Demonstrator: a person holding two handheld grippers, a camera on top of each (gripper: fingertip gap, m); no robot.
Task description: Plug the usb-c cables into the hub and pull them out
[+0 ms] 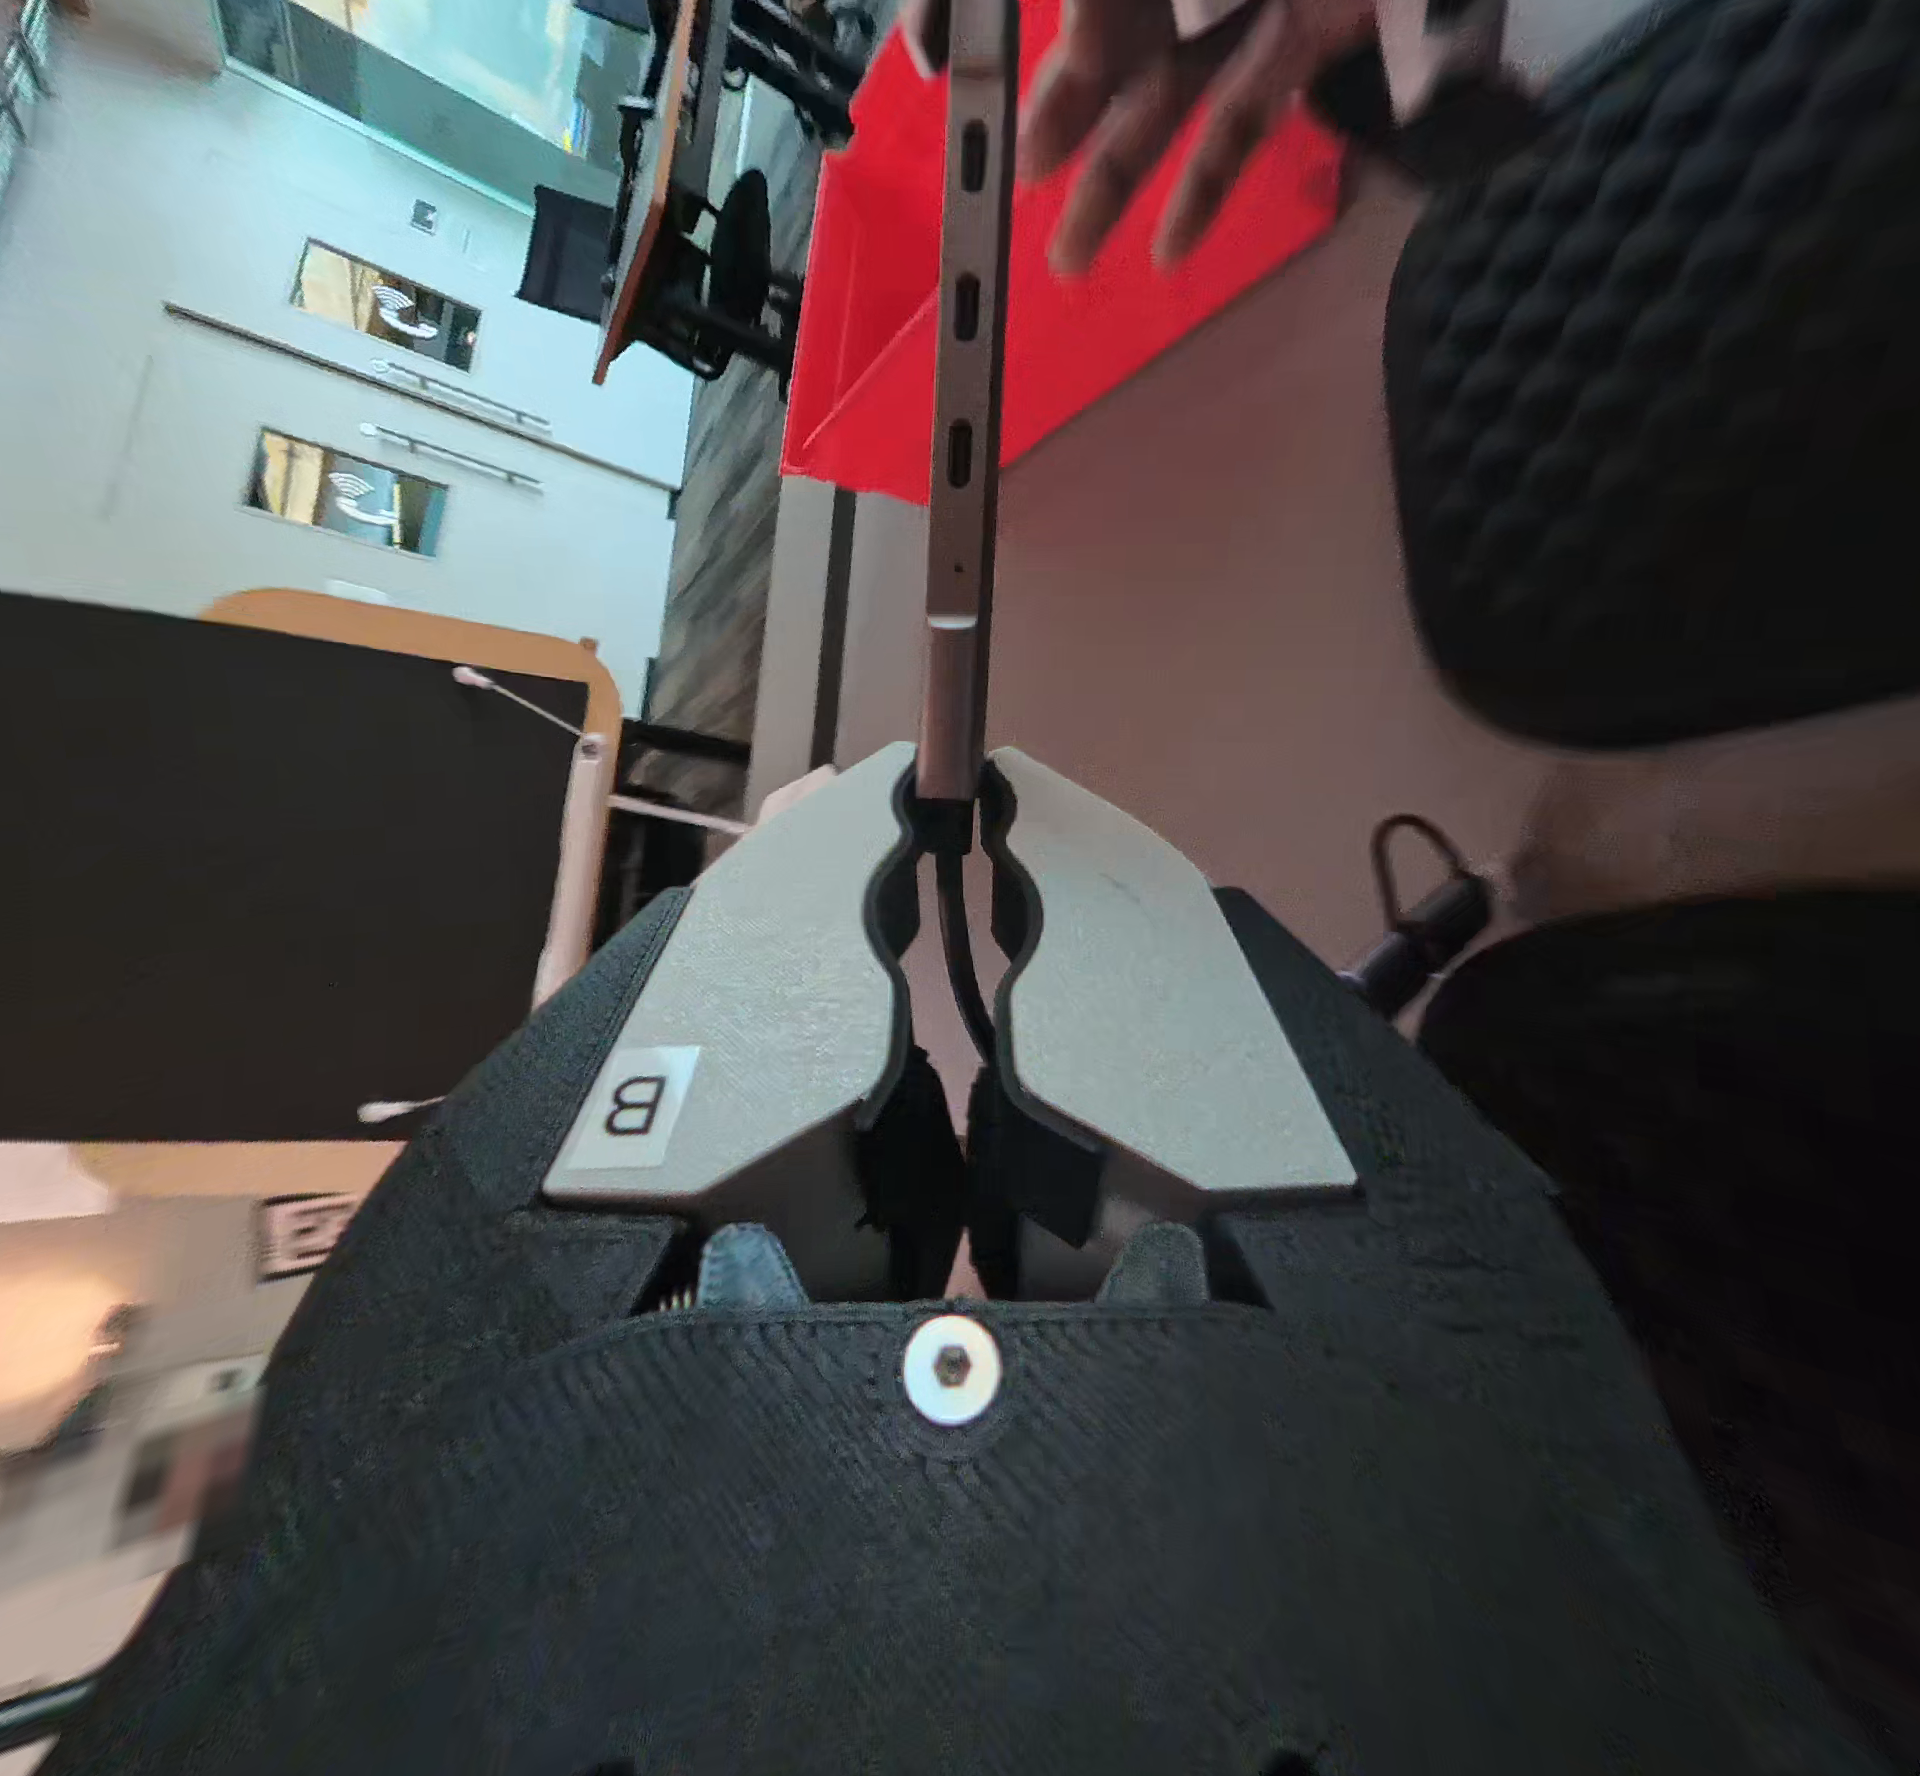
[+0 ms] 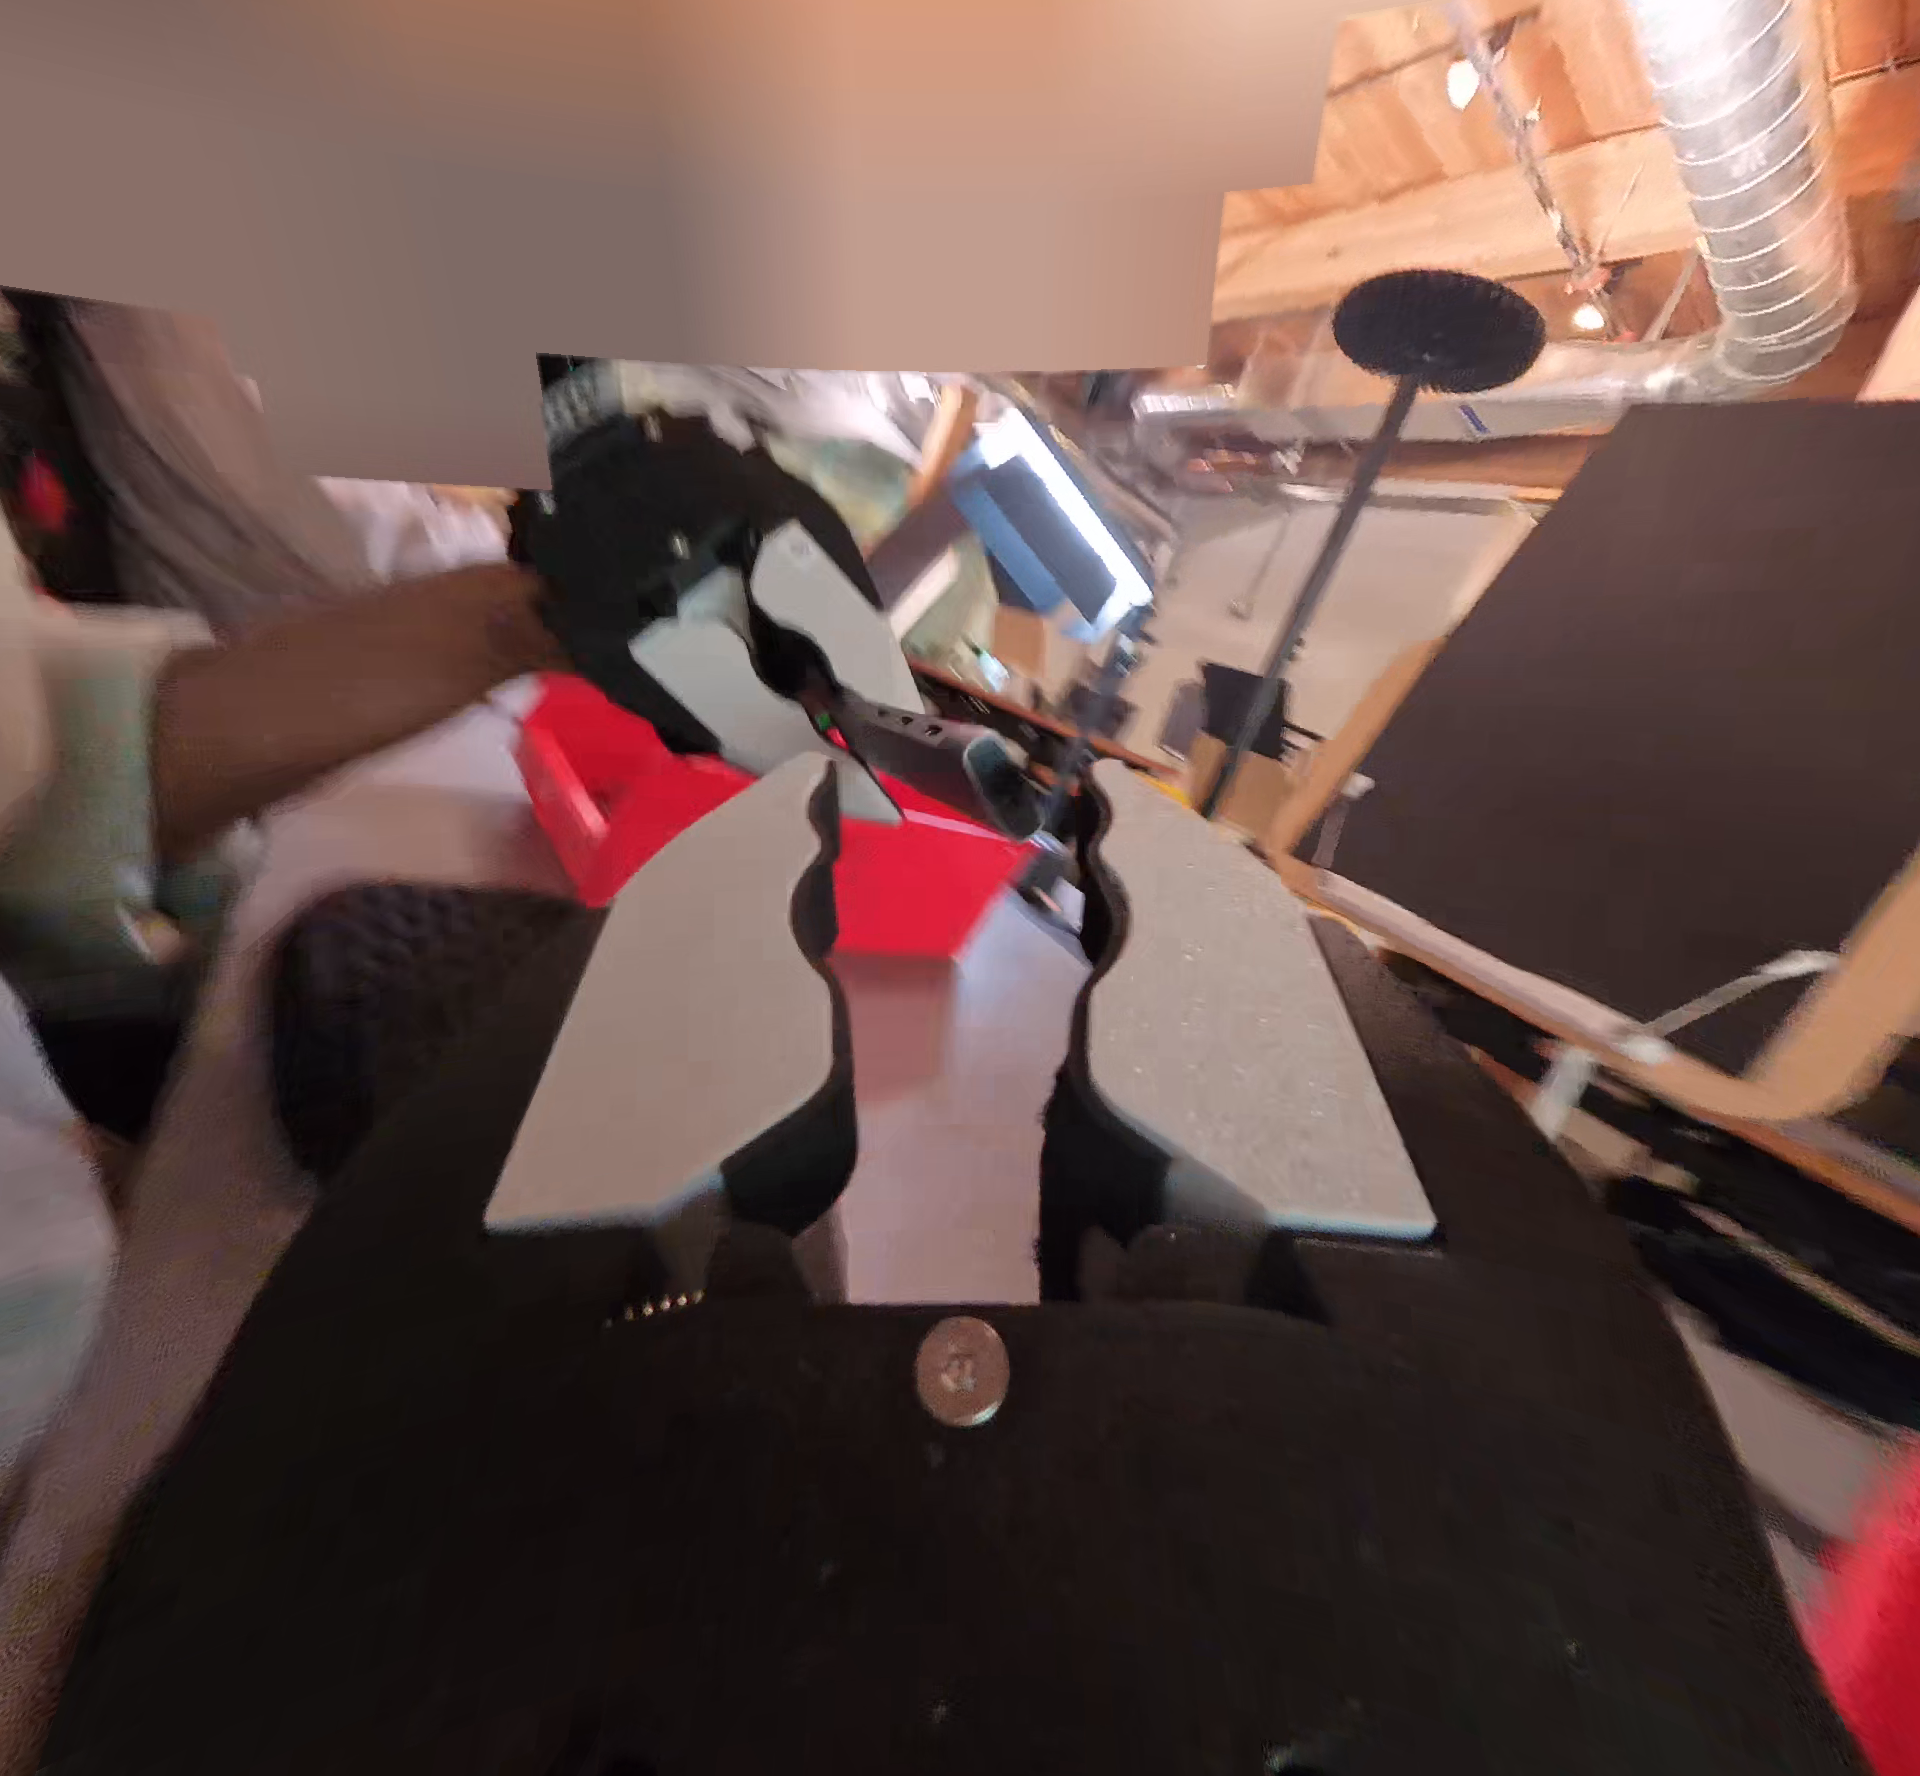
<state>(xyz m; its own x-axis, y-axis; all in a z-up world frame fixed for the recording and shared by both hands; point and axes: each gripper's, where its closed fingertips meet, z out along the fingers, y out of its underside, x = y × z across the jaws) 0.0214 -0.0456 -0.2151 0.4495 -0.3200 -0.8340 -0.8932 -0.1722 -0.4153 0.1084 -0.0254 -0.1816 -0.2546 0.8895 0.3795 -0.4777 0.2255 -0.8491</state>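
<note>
My left gripper (image 1: 951, 781) is shut on the cable end of the slim grey hub (image 1: 966, 376). The hub stands straight out beyond the fingertips. Three ports on its narrow side show, and all look empty. The hub's black lead runs back between the fingers. A loose black cable with a plug (image 1: 1423, 916) lies on the table to the right. My right gripper (image 2: 961, 781) is open with nothing between its fingers. In the right wrist view the left gripper (image 2: 769, 646) shows farther off, holding the hub (image 2: 914, 739) close ahead of my right fingertips.
A red bin (image 1: 1070, 344) sits on the pale table behind the hub; it also shows in the right wrist view (image 2: 727, 822). A black knitted object (image 1: 1662, 324) lies to the right. A blurred hand (image 1: 1143, 137) is beyond the hub. A black panel (image 2: 1662, 687) stands to the right. Across from one pair of fingers to the other is roughly 10 centimetres.
</note>
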